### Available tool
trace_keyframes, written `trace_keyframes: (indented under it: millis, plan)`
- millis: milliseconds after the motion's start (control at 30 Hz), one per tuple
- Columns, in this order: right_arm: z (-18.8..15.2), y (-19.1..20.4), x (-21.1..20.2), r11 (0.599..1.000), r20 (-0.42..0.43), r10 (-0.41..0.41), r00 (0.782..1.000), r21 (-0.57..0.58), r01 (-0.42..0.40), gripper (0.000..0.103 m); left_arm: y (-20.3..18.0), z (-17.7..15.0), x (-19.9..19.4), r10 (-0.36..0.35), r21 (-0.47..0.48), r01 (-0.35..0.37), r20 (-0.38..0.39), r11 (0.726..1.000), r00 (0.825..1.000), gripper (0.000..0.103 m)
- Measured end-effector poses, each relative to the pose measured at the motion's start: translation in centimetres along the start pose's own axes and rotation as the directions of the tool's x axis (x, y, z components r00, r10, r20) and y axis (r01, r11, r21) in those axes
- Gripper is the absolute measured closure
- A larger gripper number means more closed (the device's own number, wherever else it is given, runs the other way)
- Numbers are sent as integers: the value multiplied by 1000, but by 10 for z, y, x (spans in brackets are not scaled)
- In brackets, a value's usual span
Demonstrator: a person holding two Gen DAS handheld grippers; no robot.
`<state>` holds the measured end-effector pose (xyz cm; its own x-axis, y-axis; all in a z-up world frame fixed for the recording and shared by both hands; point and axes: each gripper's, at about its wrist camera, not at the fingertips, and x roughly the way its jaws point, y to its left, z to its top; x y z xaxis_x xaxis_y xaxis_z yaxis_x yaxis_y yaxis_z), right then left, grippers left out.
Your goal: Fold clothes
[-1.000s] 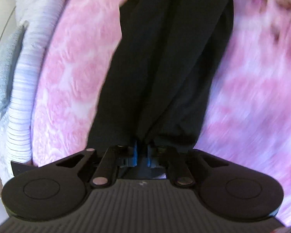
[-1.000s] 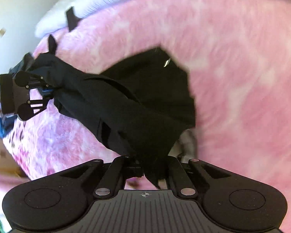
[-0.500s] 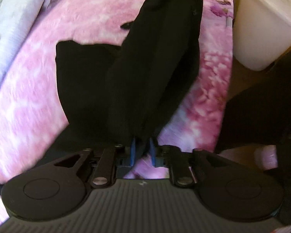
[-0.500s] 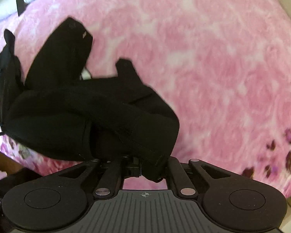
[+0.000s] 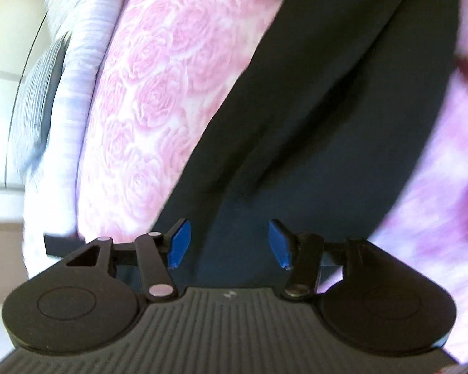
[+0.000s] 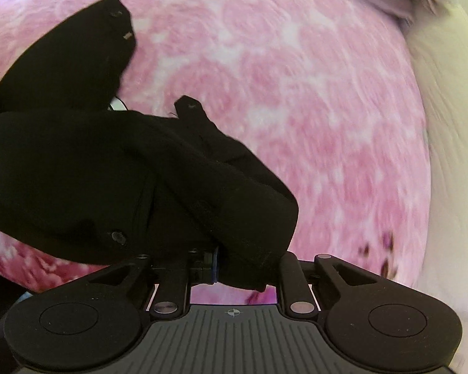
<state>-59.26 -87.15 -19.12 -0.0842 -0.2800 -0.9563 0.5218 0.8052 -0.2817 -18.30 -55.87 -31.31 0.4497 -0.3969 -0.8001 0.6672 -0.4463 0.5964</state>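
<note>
Our left gripper (image 5: 228, 243) has its jaws spread wide, the two blue pads (image 5: 179, 243) well apart and gripping nothing; the black garment (image 5: 327, 109) lies just ahead of and between them, stretching away forward over the pink rose-print bedspread (image 5: 159, 93), and we cannot tell whether the pads brush the cloth. Half a second ago these same jaws were pinched narrow on a fold of that garment, so we have let it go on this side. Our right gripper (image 6: 231, 268) has its jaws drawn close together, clamped on a bunched edge of the black garment (image 6: 109, 180), which covers most of the fingers; only a sliver of one blue pad shows at the cloth's edge. From the right jaws the fabric heaps up forward and to the left, with a dark button (image 6: 118, 237) near the left finger and another flap of it reaching further ahead to the left. We can read no brand, label or writing on the garment or on either tool; a small pale mark on the far flap is too blurred to make out. Beyond the left jaws, off to the left, a pale striped blanket (image 5: 78, 71) runs along the bedspread's edge. The right grip looks unchanged from the earlier frame.
</note>
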Motion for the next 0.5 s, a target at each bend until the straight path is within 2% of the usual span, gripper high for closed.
trace_keyframes:
  millis: [67,133,200,233,267,300,333,400,500]
  plan:
    - [-8,1,-6,997,-15,-4,1000,81,5,87,4,-9,23,-16,40,14,38,999,999,38]
    - [-15,3,-18,988,-26,1,1000,155,4,87,3,-17,39,-43,95,37,62,995,997,38]
    - [-19,7,-32,970,-22,19,1000,244,-13,72,4,-23,42,-52,112,41,97,993,994,38]
    - [-20,8,-39,958,-15,29,999,286,-24,65,8,-28,37,-52,77,44,96,996,994,40]
    - [-21,10,-47,950,-4,23,1000,312,-20,38,12,-33,31,-51,35,48,92,998,995,42]
    - [-20,13,-55,947,15,-3,1000,321,-2,4,16,-38,26,-50,-8,51,87,999,995,42]
    - [-19,15,-63,948,37,-34,999,318,21,0,17,-47,18,-40,-43,43,70,998,997,42]
    - [-14,21,-79,954,78,-91,993,292,65,0,19,-66,3,-19,-111,22,29,994,999,41]
    - [1,33,-95,968,156,-126,980,236,87,0,8,-91,-6,-13,-74,11,-23,997,1000,39]
